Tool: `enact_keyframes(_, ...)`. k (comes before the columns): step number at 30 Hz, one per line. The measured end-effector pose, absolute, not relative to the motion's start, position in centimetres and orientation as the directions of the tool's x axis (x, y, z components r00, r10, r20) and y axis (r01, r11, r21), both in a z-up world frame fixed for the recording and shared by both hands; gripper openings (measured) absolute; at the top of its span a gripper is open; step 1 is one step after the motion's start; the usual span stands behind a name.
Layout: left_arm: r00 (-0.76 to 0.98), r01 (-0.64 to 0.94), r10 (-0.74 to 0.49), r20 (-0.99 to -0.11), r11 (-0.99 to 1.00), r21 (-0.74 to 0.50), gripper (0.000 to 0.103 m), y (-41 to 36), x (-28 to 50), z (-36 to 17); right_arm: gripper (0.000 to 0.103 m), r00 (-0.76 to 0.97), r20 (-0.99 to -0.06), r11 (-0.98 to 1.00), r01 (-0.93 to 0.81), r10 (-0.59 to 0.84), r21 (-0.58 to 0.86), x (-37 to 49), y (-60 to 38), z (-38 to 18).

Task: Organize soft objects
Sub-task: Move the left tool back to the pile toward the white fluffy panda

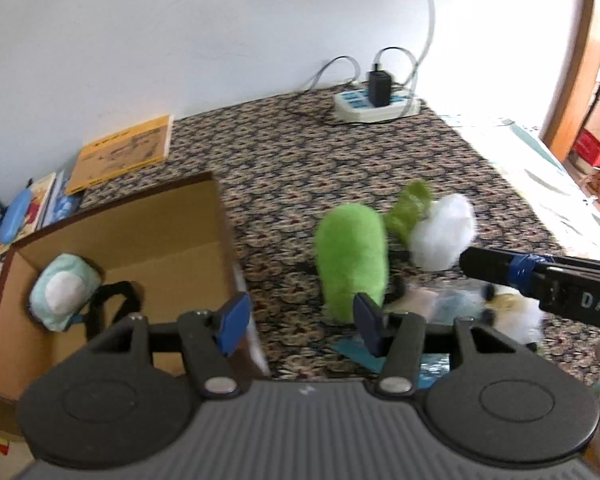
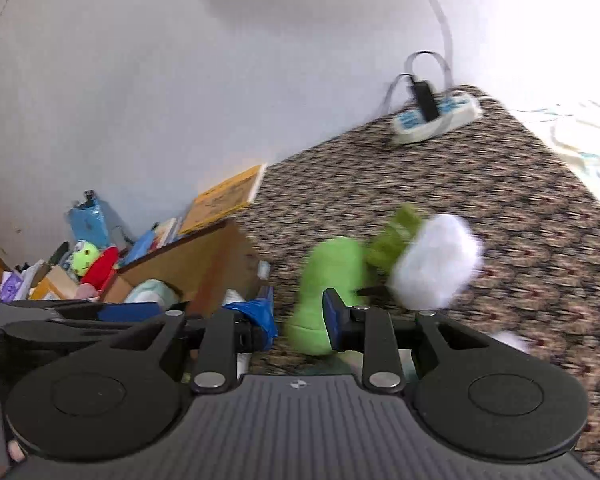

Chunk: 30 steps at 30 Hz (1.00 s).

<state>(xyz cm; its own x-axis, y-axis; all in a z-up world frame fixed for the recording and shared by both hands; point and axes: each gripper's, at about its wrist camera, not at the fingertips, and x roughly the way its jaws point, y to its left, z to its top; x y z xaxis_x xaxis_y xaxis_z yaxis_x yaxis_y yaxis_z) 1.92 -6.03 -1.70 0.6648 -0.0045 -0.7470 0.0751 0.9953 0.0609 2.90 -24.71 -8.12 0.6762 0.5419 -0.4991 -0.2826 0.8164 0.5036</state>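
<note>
A cardboard box stands at the left with a pale teal and white plush and a black strap inside. On the carpet lie a bright green plush, a darker green one and a white fluffy one. My left gripper is open and empty, between the box's right wall and the bright green plush. My right gripper reaches in from the right, its tip by the white plush. In its own view the right gripper shows a narrow gap holding nothing, the green plush lying beyond.
A power strip with a charger and cables sits by the back wall. An orange booklet and books lie behind the box. More toys, one red, are piled left. Blurred white and pale blue soft things lie under the right gripper.
</note>
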Motion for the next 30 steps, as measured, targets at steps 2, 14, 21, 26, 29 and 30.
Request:
enact_keyframes(2, 0.664, 0.103, -0.036, -0.747, 0.994, 0.044, 0.055, -7.0, 1.7, -1.8, 0.010, 0.681, -0.516, 0.829, -0.255, 0.520, 0.498, 2.6, -26.4, -8.6)
enact_keyframes(14, 0.497, 0.419, -0.363, -0.788, 0.896, -0.148, 0.058, -12.6, 1.0, -5.1, 0.011, 0.652, -0.618, 0.849, -0.076, 0.439, 0.523, 1.5, -34.3, -12.6)
enact_keyframes(21, 0.372, 0.519, -0.469, -0.801, 0.821, -0.239, 0.058, -16.1, 1.5, -7.5, 0.011, 0.603, -0.654, 0.814, 0.013, 0.456, 0.580, 1.6, -36.6, -14.7)
enact_keyframes(26, 0.370, 0.541, -0.401, -0.838, 0.826, -0.156, 0.058, -18.7, 2.3, -9.4, 0.011, 0.576, -0.668, 0.802, 0.035, 0.472, 0.597, 2.6, -37.7, -15.6)
enact_keyframes(29, 0.420, 0.535, -0.348, -0.838, 0.841, -0.081, 0.058, -18.9, 2.6, -9.4, 0.011, 0.555, -0.680, 0.804, 0.033, 0.479, 0.593, 3.2, -38.0, -15.9)
enact_keyframes(30, 0.441, 0.537, -0.331, -0.834, 0.842, -0.050, 0.058, -19.0, 2.5, -9.3, 0.011, 0.551, -0.689, 0.813, 0.029, 0.472, 0.581, 3.4, -38.1, -16.0)
